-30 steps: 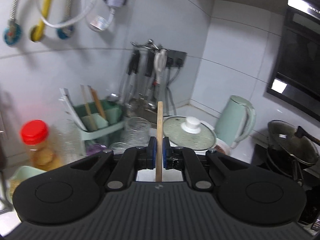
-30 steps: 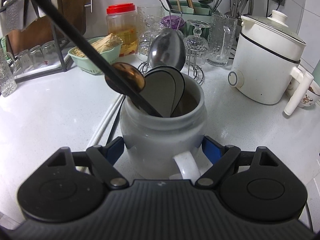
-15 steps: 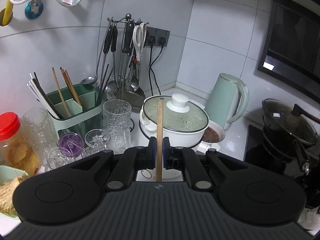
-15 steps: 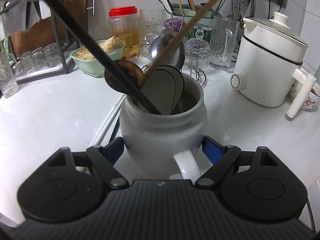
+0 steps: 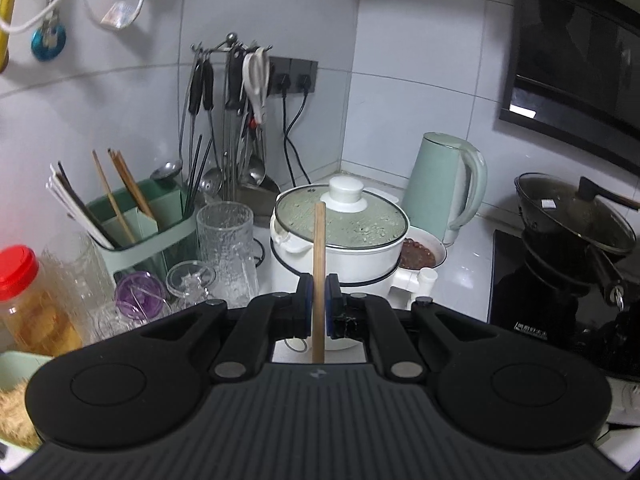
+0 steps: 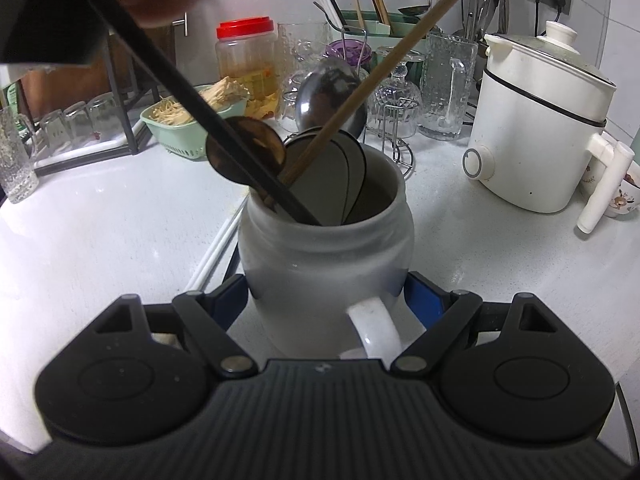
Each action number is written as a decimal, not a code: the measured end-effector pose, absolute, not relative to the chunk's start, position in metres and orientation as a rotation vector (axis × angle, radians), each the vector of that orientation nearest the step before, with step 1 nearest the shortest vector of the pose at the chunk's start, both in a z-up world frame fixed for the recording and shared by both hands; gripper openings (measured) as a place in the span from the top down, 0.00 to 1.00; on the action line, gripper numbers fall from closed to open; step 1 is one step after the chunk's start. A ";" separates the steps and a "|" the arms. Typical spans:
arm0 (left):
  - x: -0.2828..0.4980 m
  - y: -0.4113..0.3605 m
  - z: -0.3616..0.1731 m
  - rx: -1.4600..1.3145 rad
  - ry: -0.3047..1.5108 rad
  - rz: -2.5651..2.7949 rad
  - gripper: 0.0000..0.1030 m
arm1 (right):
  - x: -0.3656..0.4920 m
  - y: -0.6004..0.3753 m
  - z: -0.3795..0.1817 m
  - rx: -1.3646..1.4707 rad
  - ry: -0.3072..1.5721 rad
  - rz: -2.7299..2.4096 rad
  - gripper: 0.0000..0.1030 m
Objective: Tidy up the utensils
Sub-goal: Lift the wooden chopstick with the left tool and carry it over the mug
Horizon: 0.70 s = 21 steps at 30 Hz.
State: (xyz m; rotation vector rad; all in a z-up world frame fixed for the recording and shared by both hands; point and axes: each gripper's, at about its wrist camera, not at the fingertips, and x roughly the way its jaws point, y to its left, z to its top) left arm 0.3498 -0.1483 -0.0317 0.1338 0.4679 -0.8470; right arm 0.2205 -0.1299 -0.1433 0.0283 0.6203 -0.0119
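White mug point(image 6: 326, 264): utensil holder on the counter, clamped at its belly between the blue pads of the right gripper point(image 6: 326, 300); handle turned toward the camera.
Black ladle point(image 6: 192, 108): leans out of the mug to the upper left.
Metal spoon point(image 6: 332, 96): bowl upward, at the mug's far rim.
Wooden chopstick point(image 5: 319, 280): pinched between the nearly closed jaws of the left gripper point(image 5: 319, 312); in the right wrist view its lower end is inside the mug mouth.
Step in hand: seemingly lowering the chopstick into the mug.
Next move: probably spread the left jaws so the stick drops against the mug wall, with the right gripper steadying the mug.
Writing: small white print on the black cooktop point(image 5: 532, 326), too blurred to read; no other label legible.
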 end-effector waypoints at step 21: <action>0.355 -0.132 -0.036 0.110 0.512 -0.888 0.93 | 0.223 -0.132 -0.149 0.071 0.663 -0.019 0.18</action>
